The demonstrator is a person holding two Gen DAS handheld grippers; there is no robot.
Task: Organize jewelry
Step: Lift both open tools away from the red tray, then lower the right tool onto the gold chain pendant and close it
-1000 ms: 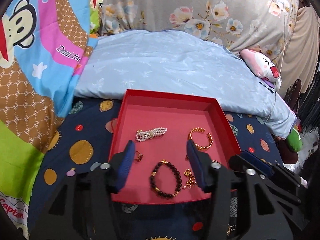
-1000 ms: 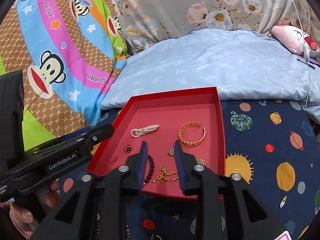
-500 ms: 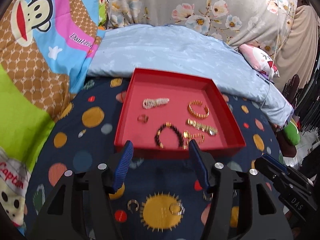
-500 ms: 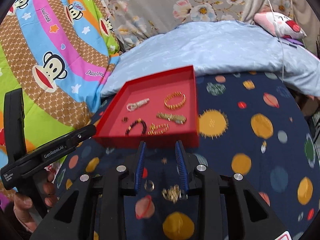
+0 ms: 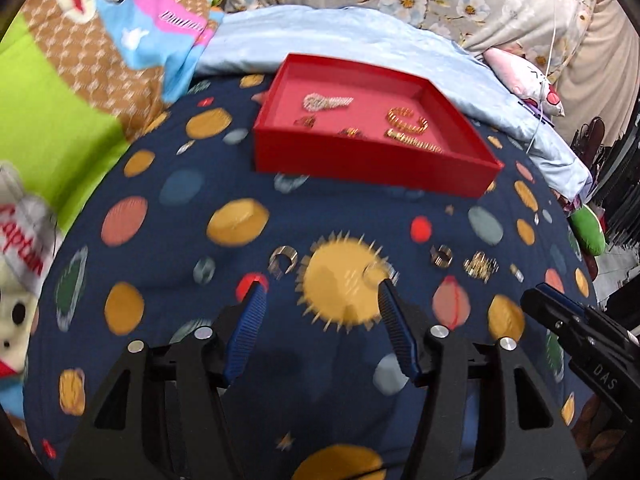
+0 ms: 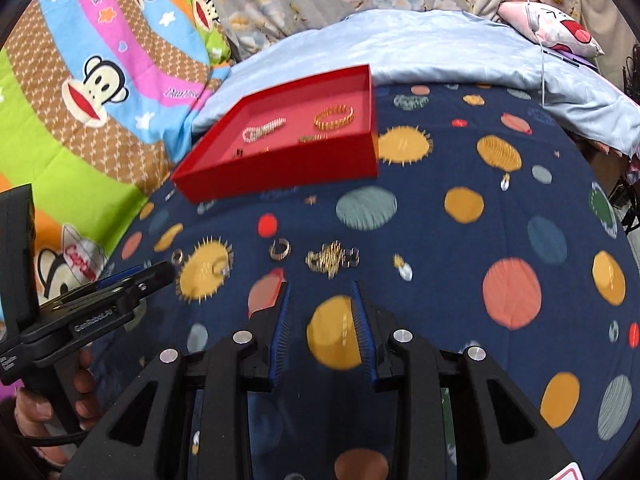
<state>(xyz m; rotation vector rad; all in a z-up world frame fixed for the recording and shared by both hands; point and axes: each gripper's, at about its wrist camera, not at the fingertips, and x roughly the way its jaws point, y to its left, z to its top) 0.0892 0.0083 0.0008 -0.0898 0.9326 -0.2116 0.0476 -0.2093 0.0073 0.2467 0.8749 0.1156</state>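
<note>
**Both grippers pulled back off the tray, now over the loose pieces**

A second ago we had both grippers right at the red tray (image 5: 372, 168), fingers over the bracelets. Now both sit nearer us on the planet-print bedspread (image 5: 168, 248), tray well beyond the fingertips.

Left gripper (image 5: 322, 292): jaws medium-wide and opening, nothing between them. Just beyond its tips, on the tray side, lie an open silver ring (image 5: 282, 261) off the left finger and a thin ring (image 5: 376, 273) on the sun print, touching or nearly touching the right finger; blur, cannot tell which.

Right gripper (image 6: 320, 292): jaws narrow, empty. Gold chain cluster (image 6: 329, 259) lies just ahead of its gap, on the tray side, long axis running across the jaw line. Gold band ring (image 6: 279, 249) sits just left of the cluster.

We judge the cluster is the right hand's pick, since it lies dead ahead and nearest; the two silver rings are the left's. The cluster looks wider than the right gap, so it likely needs widening first.

Tray already holds a pearl bracelet (image 6: 264, 130) and gold bangle (image 6: 334, 118).
</note>
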